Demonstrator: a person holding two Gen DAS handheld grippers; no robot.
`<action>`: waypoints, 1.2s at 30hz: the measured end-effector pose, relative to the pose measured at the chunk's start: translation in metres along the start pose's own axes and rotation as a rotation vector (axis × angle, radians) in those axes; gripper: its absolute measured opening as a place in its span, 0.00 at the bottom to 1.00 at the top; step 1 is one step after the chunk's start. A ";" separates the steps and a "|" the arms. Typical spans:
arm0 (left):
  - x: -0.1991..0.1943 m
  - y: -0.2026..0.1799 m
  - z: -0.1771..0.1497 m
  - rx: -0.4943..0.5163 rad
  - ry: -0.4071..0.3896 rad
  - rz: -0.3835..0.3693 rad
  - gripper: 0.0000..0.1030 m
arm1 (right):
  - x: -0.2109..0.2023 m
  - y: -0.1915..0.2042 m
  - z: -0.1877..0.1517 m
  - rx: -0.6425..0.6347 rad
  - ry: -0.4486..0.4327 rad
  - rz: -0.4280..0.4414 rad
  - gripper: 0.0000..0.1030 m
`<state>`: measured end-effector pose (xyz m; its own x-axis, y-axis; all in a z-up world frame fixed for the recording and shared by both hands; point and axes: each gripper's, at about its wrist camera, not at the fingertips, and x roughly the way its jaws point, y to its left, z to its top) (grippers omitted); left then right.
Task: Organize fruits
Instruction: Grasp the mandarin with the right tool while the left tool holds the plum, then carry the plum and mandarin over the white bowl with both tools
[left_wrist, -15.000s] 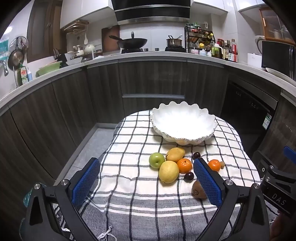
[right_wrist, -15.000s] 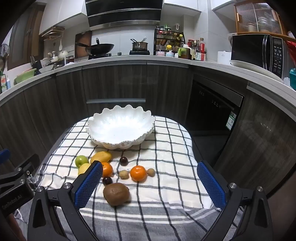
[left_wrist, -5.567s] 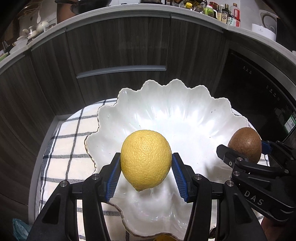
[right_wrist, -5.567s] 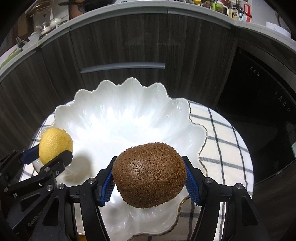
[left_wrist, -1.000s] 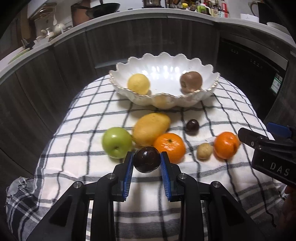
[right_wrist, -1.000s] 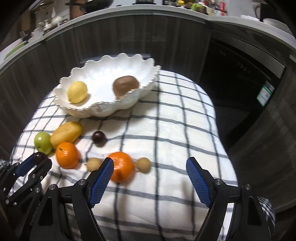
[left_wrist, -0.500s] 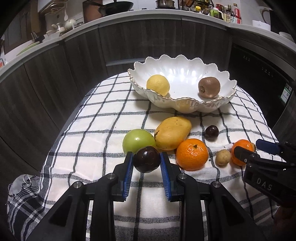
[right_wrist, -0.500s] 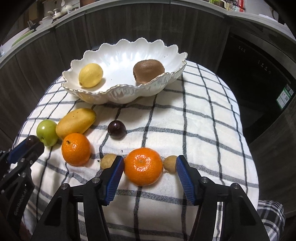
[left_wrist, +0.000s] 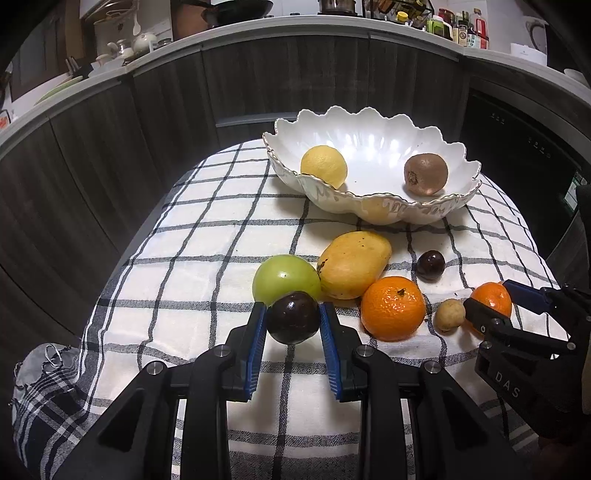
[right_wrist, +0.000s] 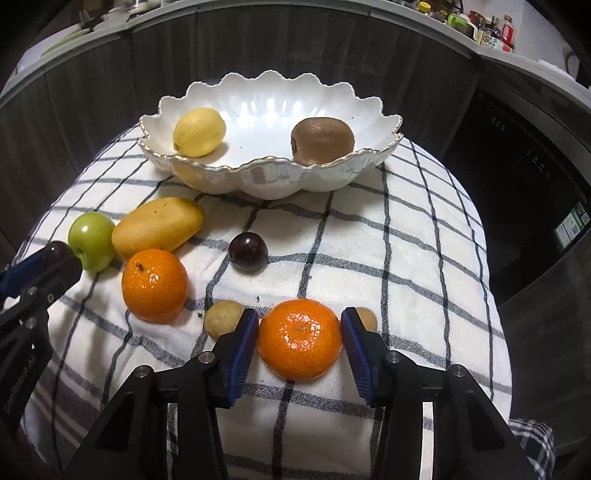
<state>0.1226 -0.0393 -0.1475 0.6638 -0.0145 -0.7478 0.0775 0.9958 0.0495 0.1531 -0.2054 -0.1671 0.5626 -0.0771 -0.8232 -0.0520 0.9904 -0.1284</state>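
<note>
My left gripper (left_wrist: 293, 323) is shut on a dark plum (left_wrist: 293, 322) and holds it just above the checked cloth, in front of the green apple (left_wrist: 286, 278). My right gripper (right_wrist: 300, 338) is closed around an orange tangerine (right_wrist: 299, 339) on the cloth, pads touching or nearly touching its sides. The white scalloped bowl (right_wrist: 258, 177) behind holds a lemon (right_wrist: 199, 131) and a kiwi (right_wrist: 321, 140). On the cloth lie a mango (right_wrist: 157, 227), a second tangerine (right_wrist: 154, 284), a second plum (right_wrist: 248, 252) and two small brown fruits (right_wrist: 221, 319).
The checked cloth (left_wrist: 207, 229) covers a small table with drop-offs on all sides. Dark kitchen cabinets (left_wrist: 258, 85) curve behind the table. A counter with pots and bottles (left_wrist: 458, 29) runs above them.
My left gripper has lifted slightly with the plum and come nearer the apple. My right gripper has narrowed from wide open to around the tangerine and moved in on it.
</note>
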 end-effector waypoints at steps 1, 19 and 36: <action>0.000 0.000 0.000 0.001 -0.001 0.000 0.28 | 0.003 0.001 0.000 -0.008 0.014 -0.002 0.47; -0.021 -0.004 0.014 0.006 -0.065 -0.021 0.28 | -0.027 -0.018 0.007 0.112 -0.036 0.073 0.45; -0.024 -0.007 0.078 0.020 -0.152 -0.065 0.28 | -0.057 -0.025 0.068 0.118 -0.186 0.099 0.45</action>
<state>0.1644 -0.0535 -0.0784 0.7618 -0.0942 -0.6409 0.1377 0.9903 0.0181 0.1782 -0.2176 -0.0797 0.7023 0.0330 -0.7111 -0.0240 0.9995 0.0227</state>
